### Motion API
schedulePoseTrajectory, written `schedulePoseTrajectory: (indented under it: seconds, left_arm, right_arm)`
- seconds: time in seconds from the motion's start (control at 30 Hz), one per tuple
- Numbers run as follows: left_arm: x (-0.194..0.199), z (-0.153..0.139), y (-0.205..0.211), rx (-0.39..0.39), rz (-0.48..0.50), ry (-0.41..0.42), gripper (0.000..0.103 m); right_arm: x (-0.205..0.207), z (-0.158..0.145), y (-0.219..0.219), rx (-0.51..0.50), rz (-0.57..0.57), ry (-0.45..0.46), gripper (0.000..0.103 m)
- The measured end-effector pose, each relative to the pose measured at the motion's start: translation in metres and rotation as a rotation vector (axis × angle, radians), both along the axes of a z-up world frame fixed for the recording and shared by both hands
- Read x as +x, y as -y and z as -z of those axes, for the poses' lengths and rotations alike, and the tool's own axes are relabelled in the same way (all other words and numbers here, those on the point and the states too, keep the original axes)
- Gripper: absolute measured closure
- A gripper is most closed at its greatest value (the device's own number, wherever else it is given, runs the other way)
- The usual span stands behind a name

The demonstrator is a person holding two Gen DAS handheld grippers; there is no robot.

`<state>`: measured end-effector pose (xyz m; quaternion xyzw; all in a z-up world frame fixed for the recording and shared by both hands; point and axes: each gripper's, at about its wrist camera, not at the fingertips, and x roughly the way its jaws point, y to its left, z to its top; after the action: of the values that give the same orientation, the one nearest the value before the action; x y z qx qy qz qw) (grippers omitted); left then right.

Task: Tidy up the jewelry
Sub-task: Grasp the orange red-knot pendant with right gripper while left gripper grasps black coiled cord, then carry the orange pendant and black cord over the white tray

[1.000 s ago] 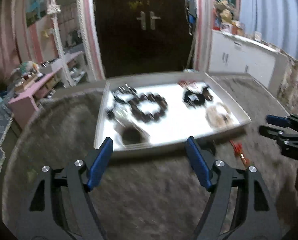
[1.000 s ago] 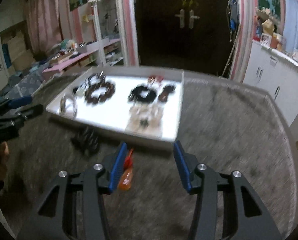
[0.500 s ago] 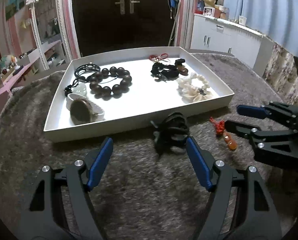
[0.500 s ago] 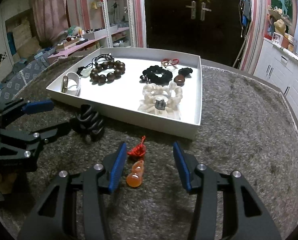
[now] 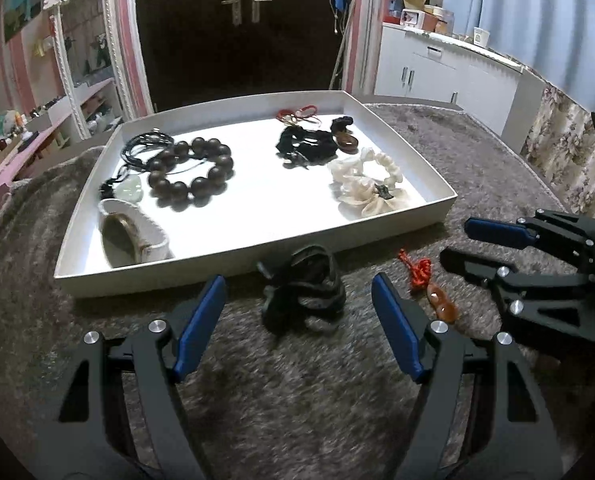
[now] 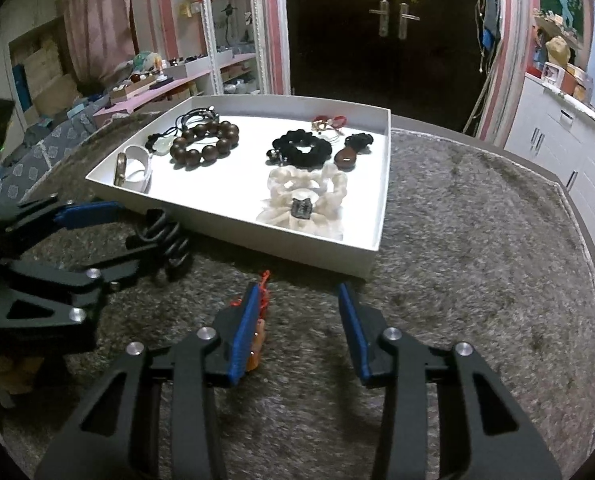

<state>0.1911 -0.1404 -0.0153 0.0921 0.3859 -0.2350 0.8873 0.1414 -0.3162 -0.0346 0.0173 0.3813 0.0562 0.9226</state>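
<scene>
Left wrist view: white tray (image 5: 253, 254) fills the middle of the frame on a grey shaggy rug (image 5: 297, 400). Inside it, a dark bead bracelet (image 5: 191, 172), a white cuff (image 5: 133, 234), a black scrunchie (image 5: 305, 146) and a cream scrunchie (image 5: 367, 184). Two pieces lie outside, just below the tray's near wall: a black hair tie (image 5: 303, 288) at centre, and an amber pendant (image 5: 441, 306) on a red knotted cord at lower right.

Left gripper (image 5: 299, 332): jaws wide, hair tie lying ahead between the two pads, neither pad touching it.

Right wrist view: right gripper (image 6: 301, 324) at lower centre, jaws closing, about half open. Pendant (image 6: 257, 342) sits against the inner face of the left pad (image 6: 243, 332); the other pad is well apart from it, so no grip yet.

Risks, as I judge them:
- Pendant is off-centre; the closing jaws may push it sideways into the pile or catch only the cord, leaving the stone to dangle and swing.
- Pads could snag rug fibres with the piece.
- Hair tie is soft and springy; a shallow pinch may let it slip out on the lift.
- Both grippers work close to each other and to the tray wall; a bump could jolt the sorted pieces.
</scene>
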Motion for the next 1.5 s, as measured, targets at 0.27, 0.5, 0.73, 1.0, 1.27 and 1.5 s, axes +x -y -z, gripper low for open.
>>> schedulePoseTrajectory:
  seconds: [0.27, 0.5, 0.73, 1.0, 1.27, 1.5]
  left_arm:
    - [0.017, 0.013, 0.002, -0.003, -0.006, -0.046, 0.045]
    - [0.016, 0.02, 0.011, 0.009, 0.025, -0.05, 0.058]
    - [0.018, 0.021, 0.011, -0.003, 0.029, -0.048, 0.058]
    - [0.003, -0.013, -0.004, -0.014, 0.007, 0.027, 0.058]
    - [0.002, -0.072, -0.028, 0.036, -0.068, 0.193, 0.058]
    - [0.028, -0.119, -0.045, -0.013, -0.086, 0.228, 0.058]
  right_arm:
    - [0.009, 0.007, -0.009, 0.034, -0.053, -0.017, 0.066]
    - [0.018, 0.022, -0.023, 0.034, -0.092, -0.064, 0.079]
    - [0.015, 0.016, -0.015, 0.047, -0.059, -0.036, 0.095]
    - [-0.002, -0.016, -0.005, 0.006, -0.023, 0.041, 0.095]
    - [-0.01, -0.08, 0.013, -0.057, 0.042, 0.177, 0.095]
    - [0.009, -0.131, 0.015, -0.037, 0.03, 0.247, 0.095]
